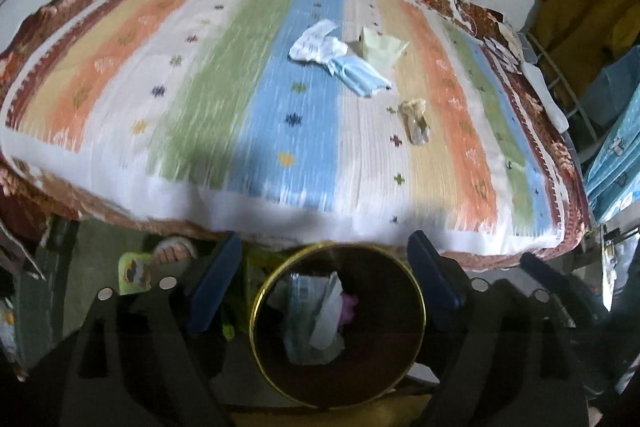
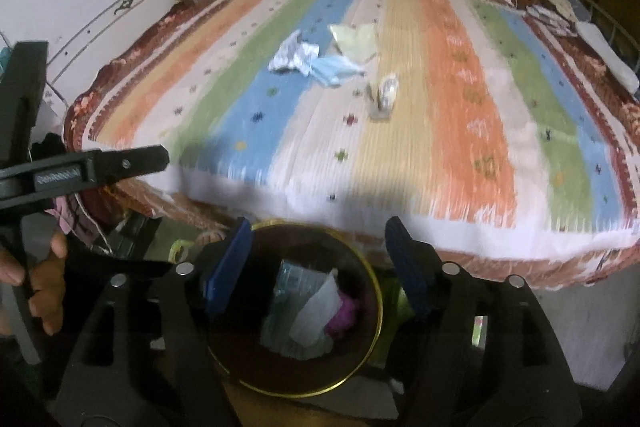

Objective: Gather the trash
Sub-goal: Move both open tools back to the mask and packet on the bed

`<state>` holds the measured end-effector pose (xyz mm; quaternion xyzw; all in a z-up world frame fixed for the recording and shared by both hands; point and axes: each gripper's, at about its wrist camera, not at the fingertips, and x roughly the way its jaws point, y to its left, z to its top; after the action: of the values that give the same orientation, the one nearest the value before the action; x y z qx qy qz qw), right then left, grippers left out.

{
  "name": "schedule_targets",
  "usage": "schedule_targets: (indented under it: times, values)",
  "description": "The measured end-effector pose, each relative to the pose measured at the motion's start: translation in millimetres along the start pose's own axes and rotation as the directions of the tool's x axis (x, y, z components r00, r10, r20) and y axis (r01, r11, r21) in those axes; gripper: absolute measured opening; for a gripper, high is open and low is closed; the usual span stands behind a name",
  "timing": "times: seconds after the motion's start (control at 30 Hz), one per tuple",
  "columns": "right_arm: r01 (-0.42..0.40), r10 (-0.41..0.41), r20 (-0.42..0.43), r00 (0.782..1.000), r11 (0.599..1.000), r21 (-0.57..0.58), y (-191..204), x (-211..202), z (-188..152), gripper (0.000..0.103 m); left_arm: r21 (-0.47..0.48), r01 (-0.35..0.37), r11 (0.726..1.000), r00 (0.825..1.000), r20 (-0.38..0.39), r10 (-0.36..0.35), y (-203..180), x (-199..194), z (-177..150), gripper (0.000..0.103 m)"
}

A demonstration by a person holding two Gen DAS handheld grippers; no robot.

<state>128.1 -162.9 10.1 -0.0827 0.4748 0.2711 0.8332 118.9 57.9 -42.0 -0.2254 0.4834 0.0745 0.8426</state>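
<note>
A round bin with a gold rim (image 1: 256, 311) (image 2: 378, 311) stands on the floor by the bed's near edge and holds paper and plastic trash. On the striped bedspread lie a white crumpled paper (image 1: 316, 43) (image 2: 294, 57), a blue face mask (image 1: 362, 75) (image 2: 336, 69), a pale yellow wrapper (image 1: 382, 47) (image 2: 356, 37) and a small crumpled wrapper (image 1: 416, 121) (image 2: 384, 95). My left gripper (image 1: 324, 259) is open and empty above the bin. My right gripper (image 2: 320, 247) is open and empty above the bin too. The left gripper's body (image 2: 88, 167) shows at the left of the right wrist view.
The bed (image 1: 120, 131) fills most of both views. A white wall lies behind it. A rack with yellow and blue cloth (image 1: 592, 27) stands at the right. A colourful object (image 1: 134, 273) lies on the floor left of the bin.
</note>
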Motion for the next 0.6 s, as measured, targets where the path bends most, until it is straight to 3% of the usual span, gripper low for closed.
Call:
schedule_targets:
  times: [0.27, 0.43, 0.6]
  values:
    - [0.031, -0.030, 0.026, 0.999, 0.999, -0.031, -11, 5, 47, 0.073, -0.024, 0.016, 1.000, 1.000, 0.014, -0.015, -4, 15, 37, 0.089]
    - [0.018, -0.017, 0.018, 1.000, 0.999, -0.042, -16, 15, 71, 0.077, -0.022, 0.014, 1.000, 0.999, 0.043, -0.013, -8, 27, 60, 0.097]
    - [0.028, -0.027, 0.029, 0.999, 0.999, -0.039, -24, 25, 88, 0.086, -0.028, 0.049, 0.998, 0.999, 0.008, -0.048, -13, 50, 77, 0.097]
